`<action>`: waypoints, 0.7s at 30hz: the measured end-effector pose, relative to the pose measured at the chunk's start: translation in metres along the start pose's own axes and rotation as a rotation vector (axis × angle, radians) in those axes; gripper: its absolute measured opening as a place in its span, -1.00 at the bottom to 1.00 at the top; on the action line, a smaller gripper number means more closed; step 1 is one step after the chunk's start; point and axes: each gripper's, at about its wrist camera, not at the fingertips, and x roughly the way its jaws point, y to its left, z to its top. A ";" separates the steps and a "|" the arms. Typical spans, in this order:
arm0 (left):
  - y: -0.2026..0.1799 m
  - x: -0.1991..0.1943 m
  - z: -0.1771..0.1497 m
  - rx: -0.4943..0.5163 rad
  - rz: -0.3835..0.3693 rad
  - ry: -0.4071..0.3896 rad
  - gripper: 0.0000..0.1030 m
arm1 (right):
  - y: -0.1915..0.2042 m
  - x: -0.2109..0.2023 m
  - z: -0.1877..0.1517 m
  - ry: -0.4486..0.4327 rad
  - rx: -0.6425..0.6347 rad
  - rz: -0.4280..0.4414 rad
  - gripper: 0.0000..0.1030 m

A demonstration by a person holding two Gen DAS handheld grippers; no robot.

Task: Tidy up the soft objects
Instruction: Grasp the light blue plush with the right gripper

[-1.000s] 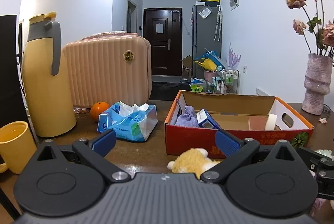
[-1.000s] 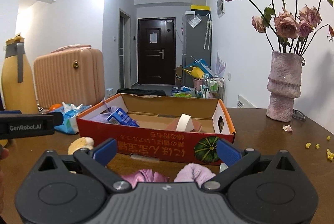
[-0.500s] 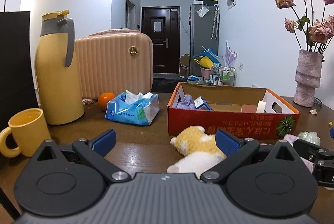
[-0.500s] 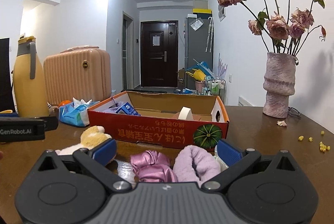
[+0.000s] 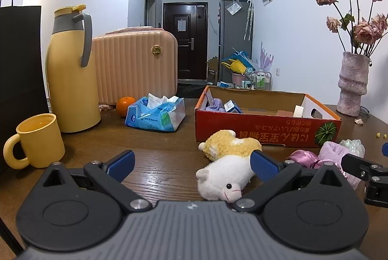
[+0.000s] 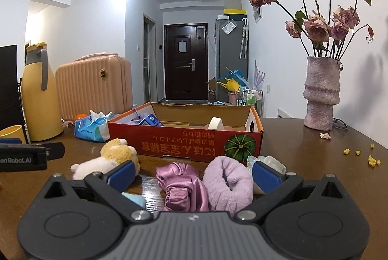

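A white and yellow plush toy lies on the wooden table in front of the red cardboard box. My left gripper is open, its right finger beside the plush. A pink satin scrunchie and a rolled lilac towel lie between the fingers of my open right gripper. A crinkled clear soft item sits just behind the towel. The box holds a lilac cloth, a blue carton and a tape roll.
On the left stand a yellow mug, a yellow thermos, a pink case, an orange and a blue tissue pack. A vase of dried roses stands at the right. Yellow crumbs dot the table.
Both grippers have drawn back and lowered from the box. The plush, scrunchie and towel now show fully in front of them. Both stayed open.
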 end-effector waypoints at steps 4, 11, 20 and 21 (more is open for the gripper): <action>-0.002 0.003 -0.001 0.011 -0.003 0.011 1.00 | 0.000 0.000 0.000 0.002 -0.002 0.003 1.00; -0.002 0.004 -0.004 0.013 -0.019 0.028 1.00 | 0.002 0.002 -0.001 0.009 -0.007 0.003 1.00; 0.009 0.000 -0.006 0.013 -0.035 0.027 1.00 | 0.008 0.001 -0.007 -0.013 -0.033 0.045 1.00; 0.011 -0.001 -0.006 0.012 -0.034 0.027 1.00 | 0.009 0.002 -0.008 -0.004 -0.034 0.043 1.00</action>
